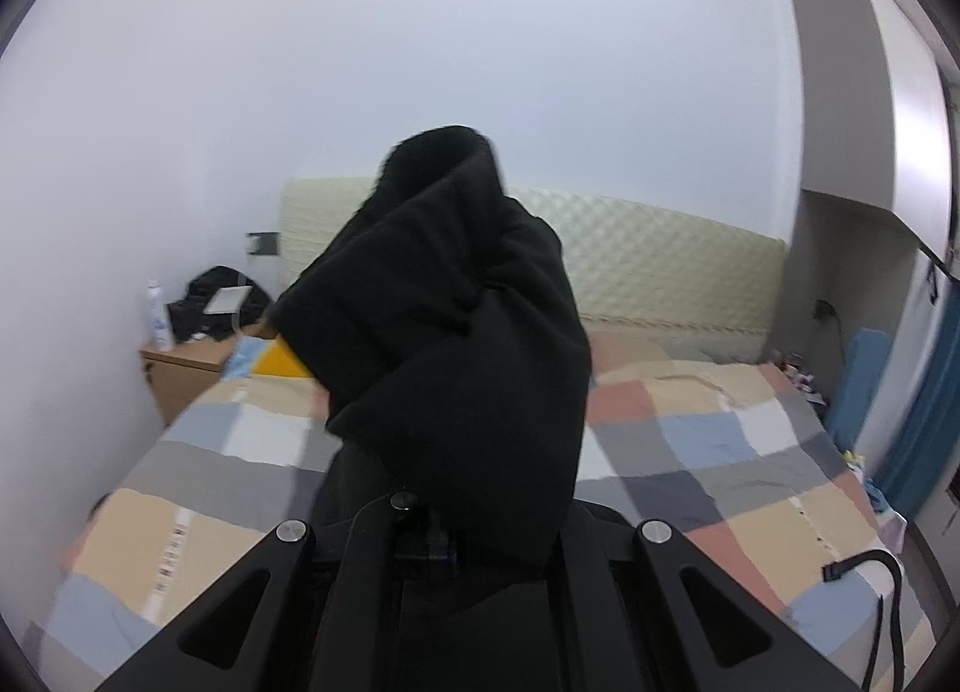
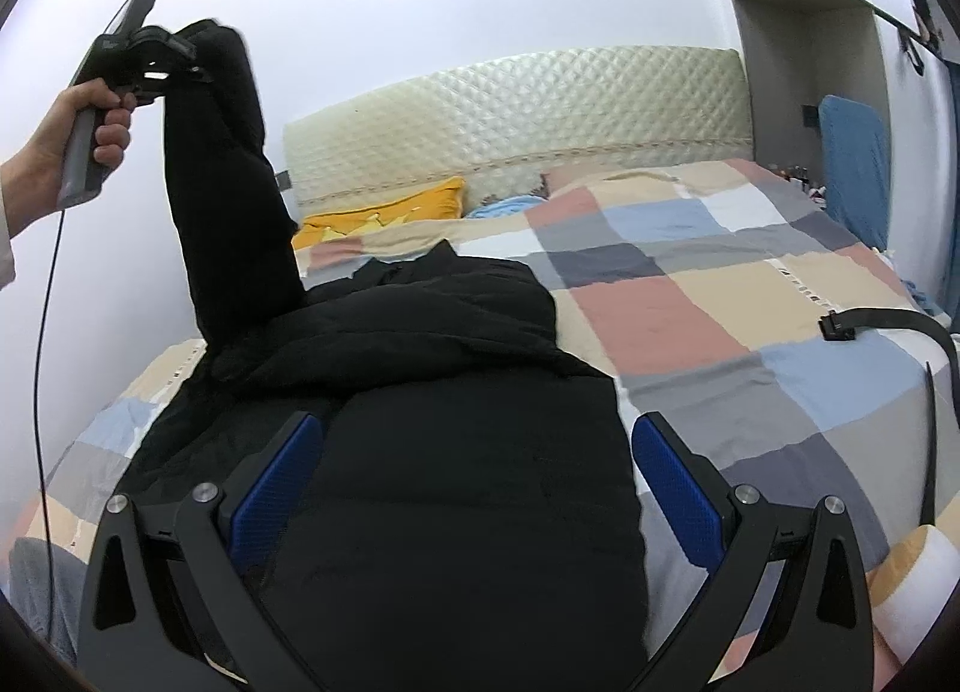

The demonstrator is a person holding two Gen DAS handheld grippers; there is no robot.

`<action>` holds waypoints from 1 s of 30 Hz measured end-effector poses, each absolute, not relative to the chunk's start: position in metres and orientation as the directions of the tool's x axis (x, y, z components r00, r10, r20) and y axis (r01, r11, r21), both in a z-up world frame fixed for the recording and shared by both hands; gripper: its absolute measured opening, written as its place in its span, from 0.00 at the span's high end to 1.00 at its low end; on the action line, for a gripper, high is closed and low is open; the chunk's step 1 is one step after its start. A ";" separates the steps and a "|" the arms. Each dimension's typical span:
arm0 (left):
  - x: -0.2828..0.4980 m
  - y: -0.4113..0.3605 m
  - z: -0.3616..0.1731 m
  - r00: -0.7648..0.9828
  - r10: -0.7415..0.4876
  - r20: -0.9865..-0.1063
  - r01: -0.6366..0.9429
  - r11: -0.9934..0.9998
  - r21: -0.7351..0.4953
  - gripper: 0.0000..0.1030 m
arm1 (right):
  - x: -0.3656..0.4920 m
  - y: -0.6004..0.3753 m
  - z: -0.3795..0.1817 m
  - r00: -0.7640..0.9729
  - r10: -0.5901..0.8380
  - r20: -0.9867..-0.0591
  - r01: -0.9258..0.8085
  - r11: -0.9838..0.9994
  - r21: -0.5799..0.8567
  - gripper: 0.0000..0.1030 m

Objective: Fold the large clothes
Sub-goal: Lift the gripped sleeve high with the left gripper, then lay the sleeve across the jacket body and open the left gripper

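Observation:
A black padded jacket (image 2: 456, 428) lies on the checked bedspread (image 2: 720, 308). My left gripper (image 2: 180, 53) is shut on the jacket's sleeve (image 2: 231, 200) and holds it high above the bed's left side. In the left wrist view the sleeve (image 1: 462, 332) drapes over the gripper and hides its fingertips. My right gripper (image 2: 474, 452) is open, its blue pads (image 2: 282, 476) on either side of the jacket's lower body, just above it.
A yellow pillow (image 2: 384, 215) and a padded headboard (image 2: 540, 116) are at the far end. A black strap (image 2: 882, 326) lies on the bed's right side. A wooden nightstand (image 1: 186, 368) stands at the left, a wardrobe (image 1: 864, 110) at the right.

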State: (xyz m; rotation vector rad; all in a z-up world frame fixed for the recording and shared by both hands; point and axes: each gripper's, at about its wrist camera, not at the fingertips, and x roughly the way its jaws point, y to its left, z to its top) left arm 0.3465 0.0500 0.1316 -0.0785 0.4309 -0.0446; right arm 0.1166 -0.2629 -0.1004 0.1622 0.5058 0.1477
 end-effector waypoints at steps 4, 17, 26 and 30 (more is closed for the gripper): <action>0.354 0.011 0.103 0.898 -0.104 -0.428 0.086 0.994 -0.061 0.94 | 0.116 -0.271 -0.097 0.875 0.162 -0.457 -0.087 0.980 0.180 0.00; 0.388 -0.103 -0.031 0.813 -0.234 -0.533 0.266 0.964 -0.019 0.94 | 0.132 -0.294 -0.100 0.883 0.089 -0.460 0.000 0.982 0.190 0.00; 0.413 -0.175 -0.161 0.677 -0.227 -0.700 0.299 0.954 -0.021 0.93 | 0.145 -0.298 -0.109 0.873 0.105 -0.476 0.002 0.975 0.220 0.00; 0.418 -0.177 -0.187 0.656 -0.229 -0.719 0.300 0.953 -0.029 0.93 | 0.151 -0.300 -0.114 0.868 0.107 -0.485 0.012 0.971 0.237 0.00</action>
